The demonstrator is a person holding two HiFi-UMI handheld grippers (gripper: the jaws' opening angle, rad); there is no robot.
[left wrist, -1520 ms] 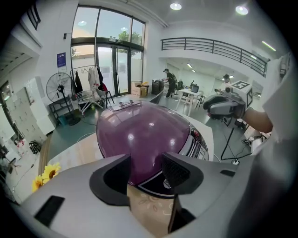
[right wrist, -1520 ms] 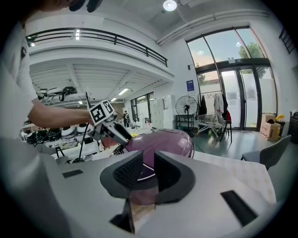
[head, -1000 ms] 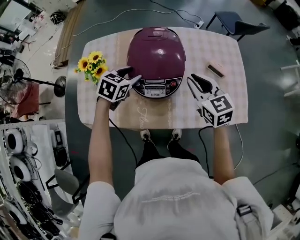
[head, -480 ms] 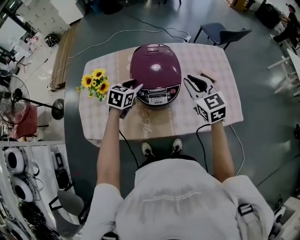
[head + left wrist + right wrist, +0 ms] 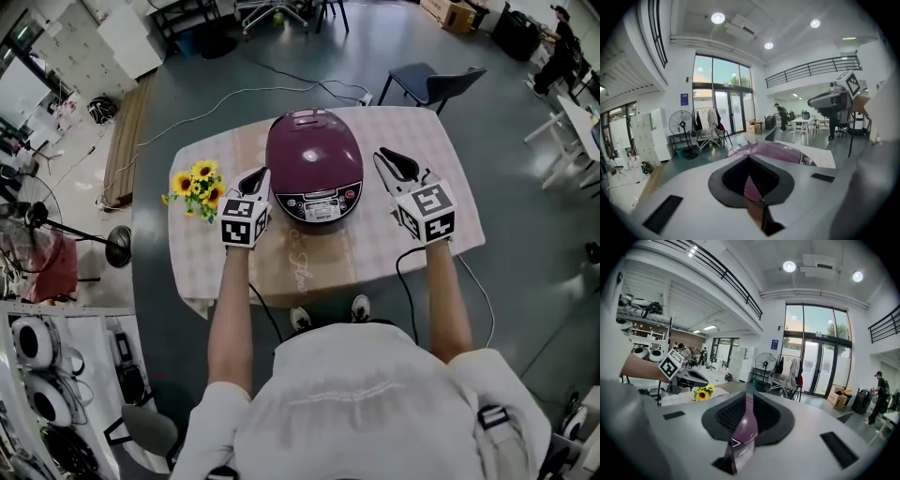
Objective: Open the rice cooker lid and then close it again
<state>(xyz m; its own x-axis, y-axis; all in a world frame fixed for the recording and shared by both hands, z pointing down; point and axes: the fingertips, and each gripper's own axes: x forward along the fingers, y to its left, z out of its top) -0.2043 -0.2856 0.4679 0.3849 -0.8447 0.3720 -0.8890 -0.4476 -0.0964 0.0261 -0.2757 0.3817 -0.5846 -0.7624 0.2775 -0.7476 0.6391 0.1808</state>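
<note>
The purple rice cooker [image 5: 314,155] stands on the checked table [image 5: 412,141] with its lid down and its control panel facing me. My left gripper [image 5: 255,180] hangs in the air just left of the cooker's front, apart from it. Its jaws have just been closing and now meet, with nothing between them [image 5: 750,163]. My right gripper [image 5: 390,163] hovers to the right of the cooker without touching it. Its jaws have been closing too, and a narrow empty gap [image 5: 746,408] remains through which the cooker's front [image 5: 744,430] shows.
A bunch of sunflowers [image 5: 199,185] lies at the table's left end, close to the left gripper. A dark chair [image 5: 431,80] stands behind the far right corner. Cables run over the floor behind the table, and a fan stand [image 5: 117,248] is at the left.
Both grippers have lifted away from the table beside the cooker. The left gripper's jaws, spread apart before, have come together. The cooker's lid stays down.
</note>
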